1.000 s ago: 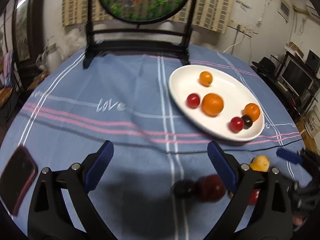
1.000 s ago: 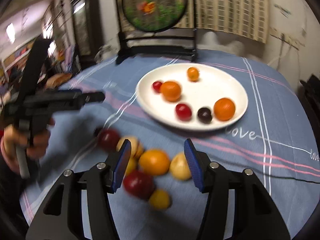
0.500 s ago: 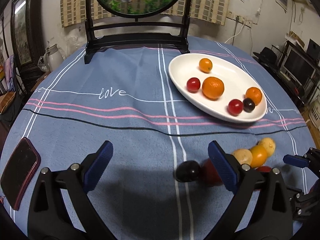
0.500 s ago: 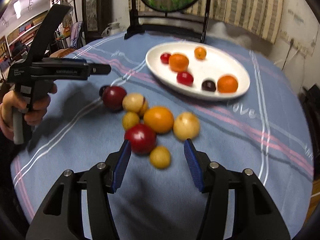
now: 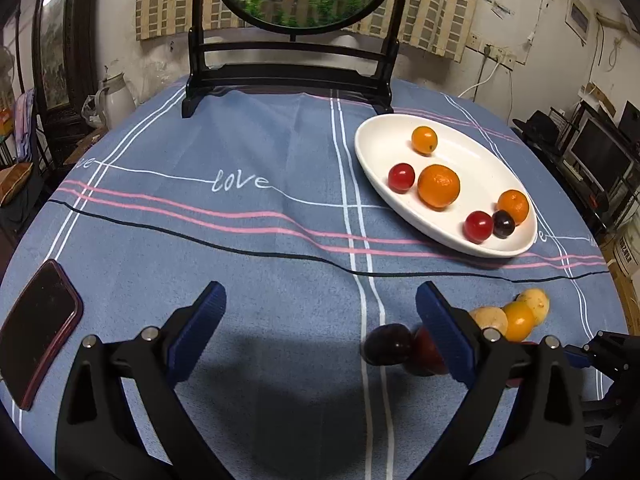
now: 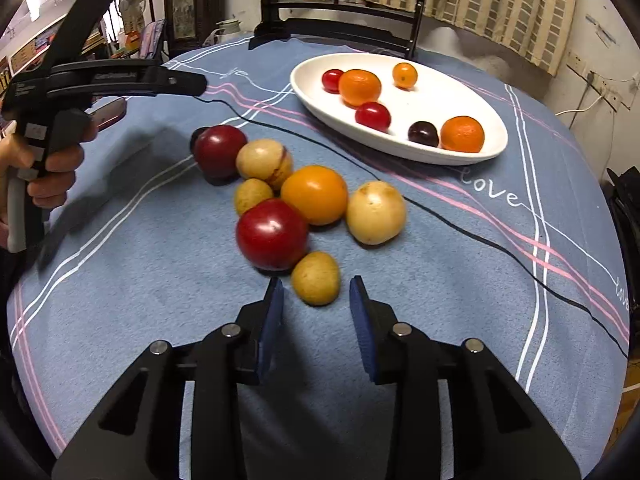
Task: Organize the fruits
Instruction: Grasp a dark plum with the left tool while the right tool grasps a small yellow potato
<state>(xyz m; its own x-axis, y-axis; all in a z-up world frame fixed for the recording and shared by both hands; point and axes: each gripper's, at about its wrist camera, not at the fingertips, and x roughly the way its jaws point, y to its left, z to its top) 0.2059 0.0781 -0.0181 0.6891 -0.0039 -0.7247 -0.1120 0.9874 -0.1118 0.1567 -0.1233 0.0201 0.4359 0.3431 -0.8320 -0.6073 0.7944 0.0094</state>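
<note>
Blue tablecloth (image 6: 460, 280), striped, "love" lettered across it. White oval plate (image 6: 440, 92) at the far side, long axis slanting from far-left to near-right in the right wrist view; six small fruits on it. Loose cluster of fruit nearer: nearest is a small yellow fruit (image 6: 316, 278), egg-shaped, long axis roughly level, touching a red fruit (image 6: 272, 234). Right gripper (image 6: 316, 322) pitched steeply down, jaws closing, the yellow fruit just ahead of the pads, not yet pressed. Left gripper (image 5: 318, 324) angled down over bare cloth, jaws wide, nothing between; a hand (image 6: 52, 164) grips its handle. Phone (image 5: 36, 332) at left edge.
</note>
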